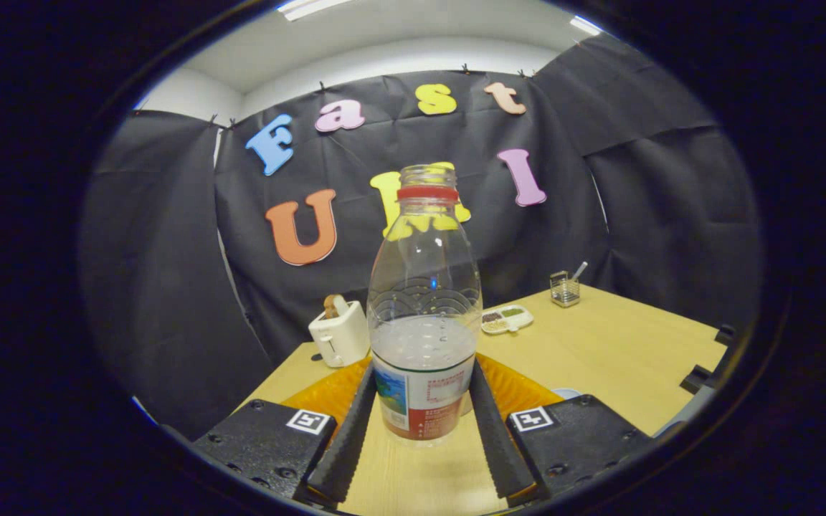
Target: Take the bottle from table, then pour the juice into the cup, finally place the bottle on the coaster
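While the bottle [424, 315] stands upright on the desk [599, 344], its long axis vertical, squarely between the jaws of the gripper [420, 401], those jaws flank its labelled base closely, though whether they actually press it I cannot tell.

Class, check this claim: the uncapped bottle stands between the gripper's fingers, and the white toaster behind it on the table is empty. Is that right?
Not quite. In the gripper view, the toaster is not empty: something brown sticks out of its top. The rest holds: the uncapped bottle stands between the fingers of the gripper.
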`<state>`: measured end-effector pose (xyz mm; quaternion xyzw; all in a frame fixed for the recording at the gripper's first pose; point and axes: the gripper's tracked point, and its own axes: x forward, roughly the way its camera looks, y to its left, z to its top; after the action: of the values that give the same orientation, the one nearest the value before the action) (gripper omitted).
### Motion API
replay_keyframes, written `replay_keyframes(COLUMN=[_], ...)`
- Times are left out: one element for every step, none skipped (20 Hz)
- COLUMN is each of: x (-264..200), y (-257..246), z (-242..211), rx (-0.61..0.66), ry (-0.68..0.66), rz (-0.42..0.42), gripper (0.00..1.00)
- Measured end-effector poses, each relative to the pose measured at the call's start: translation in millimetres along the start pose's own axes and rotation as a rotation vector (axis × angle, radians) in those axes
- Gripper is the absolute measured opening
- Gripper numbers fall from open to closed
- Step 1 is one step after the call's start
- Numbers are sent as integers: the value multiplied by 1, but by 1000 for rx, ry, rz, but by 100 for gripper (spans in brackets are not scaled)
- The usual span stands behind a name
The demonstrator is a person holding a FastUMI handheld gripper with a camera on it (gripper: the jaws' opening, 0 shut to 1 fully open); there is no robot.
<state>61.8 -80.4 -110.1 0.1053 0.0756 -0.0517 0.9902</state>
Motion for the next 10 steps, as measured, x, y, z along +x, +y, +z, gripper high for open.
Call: replay_keyframes(x=[5, 11, 16, 23, 30, 39, 47, 56, 66, 76], y=[-1, -6, -9, -16, -20, -19, -19, -21, -22, -25], z=[6, 11, 17, 21, 23, 23, 23, 20, 16, 9], rx=[-13, -32, -59, -80, -94, -107, -110, -111, -116, -132], ry=[-5, -14, -19, -24, -24, -23, -27, -24, -14, 3], rz=[-5, -16, -32, -49, -61, -64, -61, -60, -61, -68], gripper=[77, 77, 77, 77, 77, 77, 77, 77, 77, 77])
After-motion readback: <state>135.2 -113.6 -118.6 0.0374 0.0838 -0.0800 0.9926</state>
